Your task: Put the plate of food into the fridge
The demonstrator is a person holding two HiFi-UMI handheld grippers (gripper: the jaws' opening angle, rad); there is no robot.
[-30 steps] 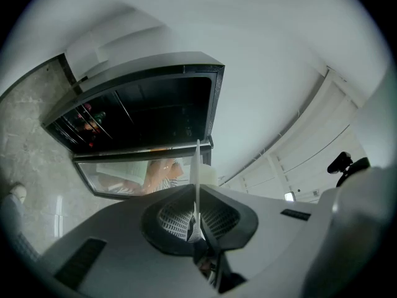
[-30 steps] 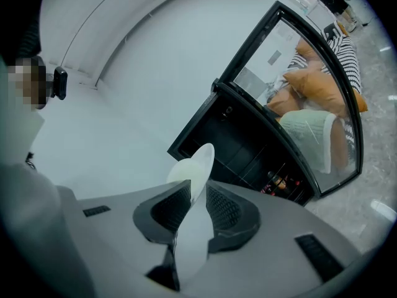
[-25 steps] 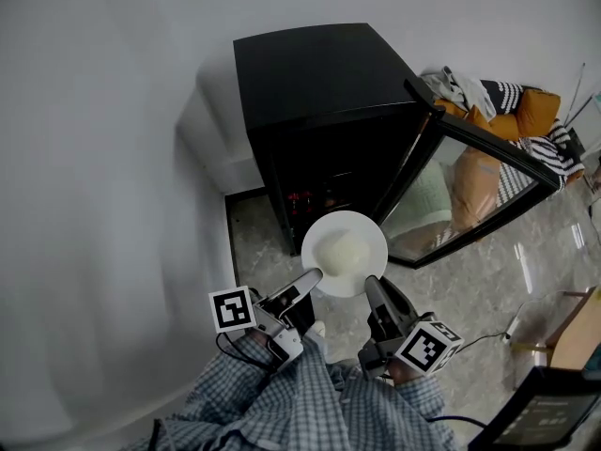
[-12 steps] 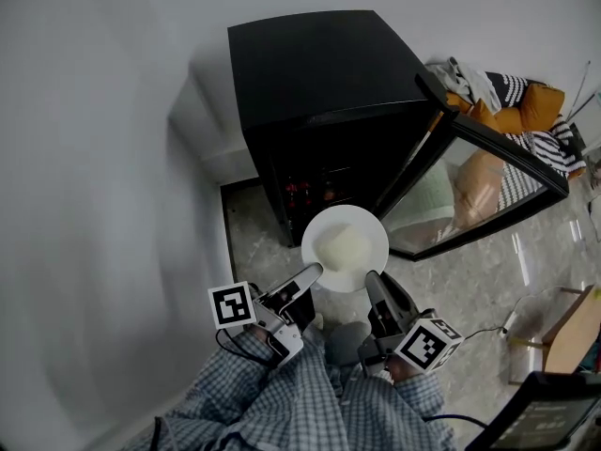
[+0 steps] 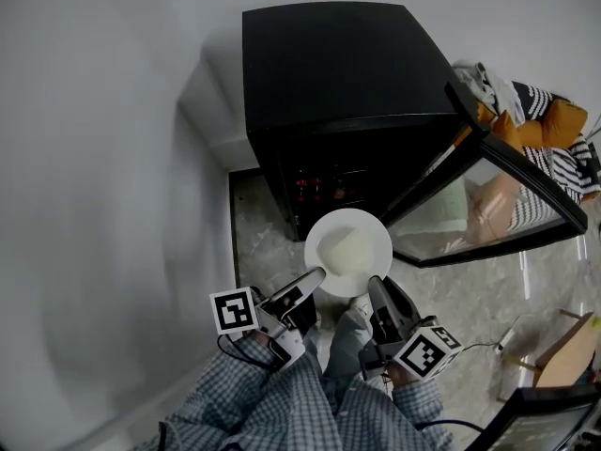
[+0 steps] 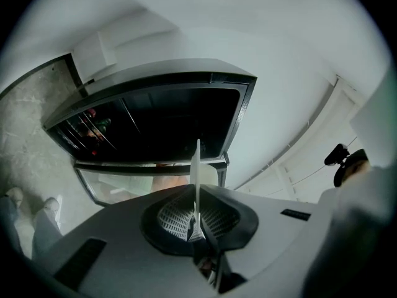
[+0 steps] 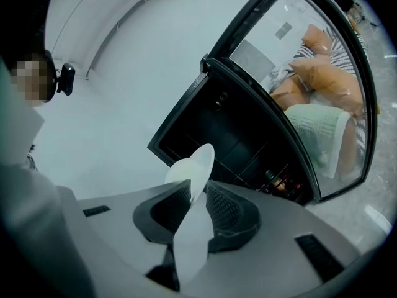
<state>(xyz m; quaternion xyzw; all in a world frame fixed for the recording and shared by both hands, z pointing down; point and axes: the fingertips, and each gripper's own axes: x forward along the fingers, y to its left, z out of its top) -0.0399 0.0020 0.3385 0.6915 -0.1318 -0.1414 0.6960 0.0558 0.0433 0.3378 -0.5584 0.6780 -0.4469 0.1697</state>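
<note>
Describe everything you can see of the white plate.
The plate is round, white and smooth, seemingly ceramic, with a pale mound of food at its middle. It is held roughly level above the floor, before the open black fridge. The left gripper and the right gripper each clamp its near rim; nothing else touches it.

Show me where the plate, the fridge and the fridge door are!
plate (image 5: 374, 231), head view, bare white rim.
fridge (image 5: 338, 59), head view, its black top.
fridge door (image 5: 488, 209), head view, the glass pane, swung open.
</note>
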